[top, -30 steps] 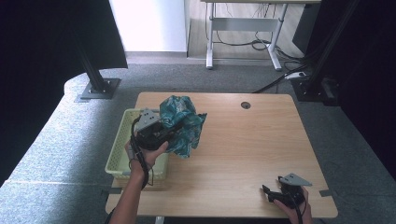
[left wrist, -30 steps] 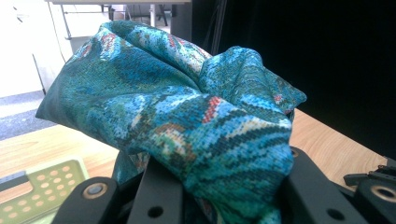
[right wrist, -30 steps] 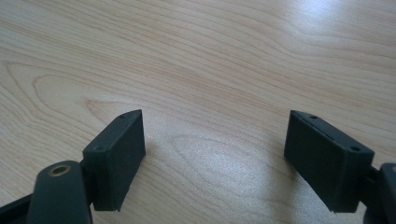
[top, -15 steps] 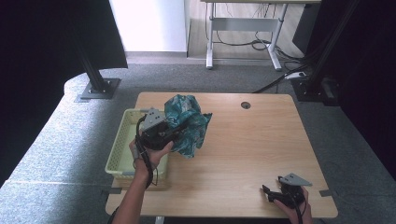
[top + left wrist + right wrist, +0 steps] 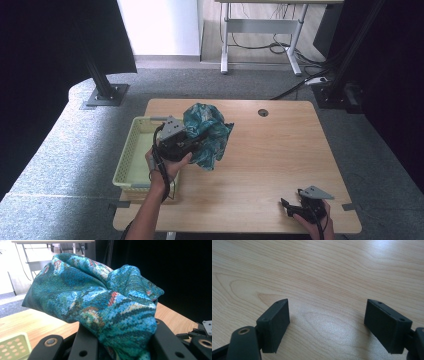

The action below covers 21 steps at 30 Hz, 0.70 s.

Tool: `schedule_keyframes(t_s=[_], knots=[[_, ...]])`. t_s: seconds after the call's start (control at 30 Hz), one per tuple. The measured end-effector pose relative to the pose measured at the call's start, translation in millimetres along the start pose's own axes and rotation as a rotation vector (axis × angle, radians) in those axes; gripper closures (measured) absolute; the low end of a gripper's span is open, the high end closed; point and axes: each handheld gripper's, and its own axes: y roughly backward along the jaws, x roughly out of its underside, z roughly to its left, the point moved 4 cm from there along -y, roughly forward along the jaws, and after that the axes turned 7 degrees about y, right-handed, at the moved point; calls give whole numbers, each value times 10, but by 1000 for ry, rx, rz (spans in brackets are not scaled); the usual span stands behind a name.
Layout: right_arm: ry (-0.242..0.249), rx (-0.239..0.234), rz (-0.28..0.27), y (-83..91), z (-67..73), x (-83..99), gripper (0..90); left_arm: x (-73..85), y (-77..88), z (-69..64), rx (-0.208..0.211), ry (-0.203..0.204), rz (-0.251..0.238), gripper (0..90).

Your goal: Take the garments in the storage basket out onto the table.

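— What is being changed at the left gripper?

— The teal patterned cloth is being carried a little toward the right of the high view, away from the yellow basket at centre left and further over the wooden table. A second ago the bundle was being held closer to the basket's rim.

— Is it being gripped firmly?

— In the left gripper view the fabric is being squeezed between the two black jaws, bunched and lifted; whether its lower folds are being dragged on the wood probably cannot be settled from here.

— And the right gripper?

— It is being kept idle at the lower right of the high view, jaws held wide apart over bare wood, nothing between them. The cloth is judged to be on its way out of the basket — spreading or folding is probably being prepared.
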Motion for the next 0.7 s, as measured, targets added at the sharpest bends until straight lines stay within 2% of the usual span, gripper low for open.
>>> schedule_keyframes(t_s=[0.27,0.7], knots=[[0,0,0,0,0,0,196,37,-119,-53,6,0,18,739],[0,2,-2,0,0,1,196,38,-207,-138,29,1,18,739]])
